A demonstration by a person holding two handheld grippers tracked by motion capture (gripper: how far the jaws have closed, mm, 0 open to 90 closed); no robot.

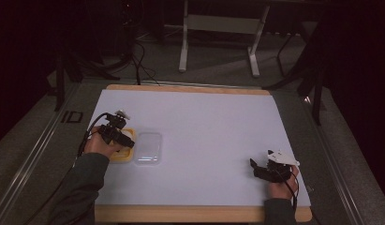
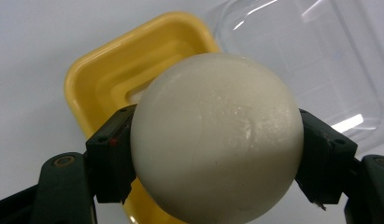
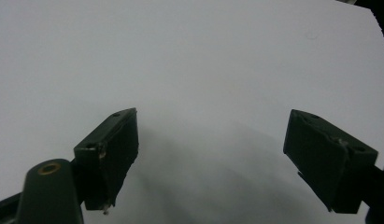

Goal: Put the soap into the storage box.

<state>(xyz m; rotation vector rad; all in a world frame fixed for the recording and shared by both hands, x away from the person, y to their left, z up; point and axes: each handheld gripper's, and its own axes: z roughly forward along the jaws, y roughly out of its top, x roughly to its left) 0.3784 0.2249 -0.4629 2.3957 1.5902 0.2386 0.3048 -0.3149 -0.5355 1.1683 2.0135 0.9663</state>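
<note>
My left gripper [image 1: 126, 140] is shut on a cream white ball [image 2: 216, 137], held just above a yellow tray [image 2: 133, 60]. In the high view the yellow tray [image 1: 123, 156] lies at the left of the white sheet, partly hidden by the hand. A clear plastic lid [image 1: 148, 147] lies right beside the tray; in the left gripper view this lid [image 2: 316, 56] is at the upper right. My right gripper [image 1: 254, 165] rests near the sheet's front right corner. In the right gripper view its jaws stand wide apart over bare white sheet, the gripper [image 3: 217, 154] open and holding nothing.
A white sheet [image 1: 204, 122] covers a wooden table [image 1: 190, 213]. Beyond the far edge stand a white metal frame [image 1: 218, 28], dark cables and stand legs on a grey floor.
</note>
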